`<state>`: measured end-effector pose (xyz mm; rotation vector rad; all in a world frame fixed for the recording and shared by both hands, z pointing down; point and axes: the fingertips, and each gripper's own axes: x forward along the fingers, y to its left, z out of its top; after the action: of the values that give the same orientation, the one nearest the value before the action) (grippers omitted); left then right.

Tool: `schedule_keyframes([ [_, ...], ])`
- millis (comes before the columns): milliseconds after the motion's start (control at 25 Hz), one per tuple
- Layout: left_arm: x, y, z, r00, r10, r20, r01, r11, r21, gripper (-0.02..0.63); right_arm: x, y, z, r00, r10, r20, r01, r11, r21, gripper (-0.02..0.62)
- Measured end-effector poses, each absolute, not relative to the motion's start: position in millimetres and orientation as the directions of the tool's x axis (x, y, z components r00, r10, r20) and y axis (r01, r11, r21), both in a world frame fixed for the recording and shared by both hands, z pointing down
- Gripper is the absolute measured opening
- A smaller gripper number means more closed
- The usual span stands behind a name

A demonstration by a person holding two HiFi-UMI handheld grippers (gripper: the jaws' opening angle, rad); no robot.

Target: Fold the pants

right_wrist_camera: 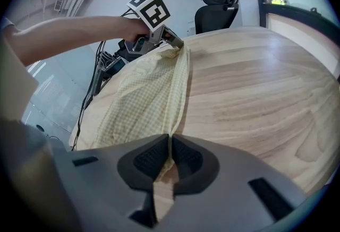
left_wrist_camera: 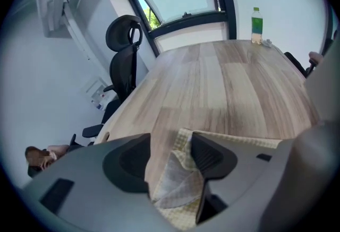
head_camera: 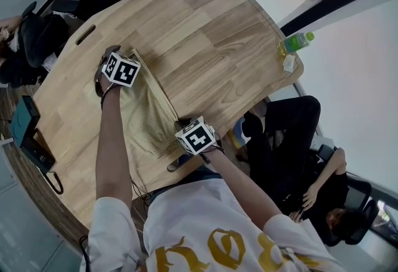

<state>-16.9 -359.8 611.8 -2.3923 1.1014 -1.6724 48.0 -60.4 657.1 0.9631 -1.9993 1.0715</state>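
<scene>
Pale yellow checked pants lie stretched along the near part of the wooden table. My left gripper is at their far end. In the left gripper view its jaws stand apart around a bunched corner of the pants, so my left gripper is open, with the cloth loose between the pads. At the near end my right gripper is shut on the pants' edge. The right gripper view shows its jaws pinching the fabric, and the left gripper beyond.
A green bottle and a small white thing stand at the table's far right corner. A dark device with cables sits at the left edge. Black office chairs surround the table; a person in black sits to the right.
</scene>
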Motion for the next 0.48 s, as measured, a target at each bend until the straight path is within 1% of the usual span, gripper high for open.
schedule_keyframes([
  [120, -19.2, -358.6, 606.2, 0.190, -0.558, 0.808, -0.511, -0.759, -0.404, 0.242, 49.8, -60.5, 657.3, -0.509, -0.292, 0.810, -0.841, 0.370, -0.395, 0.021],
  [160, -19.3, -357.6, 603.9, 0.204, -0.550, 0.810, -0.507, -0.767, -0.393, 0.230, 49.8, -60.8, 657.0, -0.508, -0.292, 0.810, -0.842, 0.366, -0.396, 0.021],
  [240, -19.7, -352.5, 601.7, 0.247, -0.507, 0.826, -0.521, -0.788, -0.328, 0.186, 49.6, -61.2, 657.0, -0.505, -0.290, 0.813, -0.843, 0.366, -0.393, 0.021],
  [280, -20.7, -347.5, 603.2, 0.274, -0.464, 0.842, -0.541, -0.799, -0.264, 0.146, 49.7, -61.2, 657.3, -0.504, -0.289, 0.814, -0.843, 0.367, -0.392, 0.021],
  [360, -23.9, -336.3, 606.1, 0.332, -0.358, 0.873, -0.590, -0.800, -0.104, 0.088, 50.6, -61.5, 658.1, -0.502, -0.287, 0.815, -0.844, 0.369, -0.390, 0.021],
  [400, -26.1, -334.0, 604.0, 0.357, -0.329, 0.874, -0.612, -0.789, -0.046, 0.088, 51.1, -61.4, 658.5, -0.501, -0.287, 0.816, -0.844, 0.369, -0.388, 0.021],
  [440, -30.2, -336.1, 599.2, 0.367, -0.333, 0.869, -0.635, -0.772, -0.028, 0.092, 51.5, -61.2, 658.8, -0.499, -0.287, 0.818, -0.845, 0.367, -0.388, 0.021],
  [480, -36.7, -341.7, 593.0, 0.356, -0.366, 0.860, -0.658, -0.751, -0.047, 0.115, 51.6, -60.8, 659.0, -0.499, -0.286, 0.818, -0.846, 0.365, -0.388, 0.021],
])
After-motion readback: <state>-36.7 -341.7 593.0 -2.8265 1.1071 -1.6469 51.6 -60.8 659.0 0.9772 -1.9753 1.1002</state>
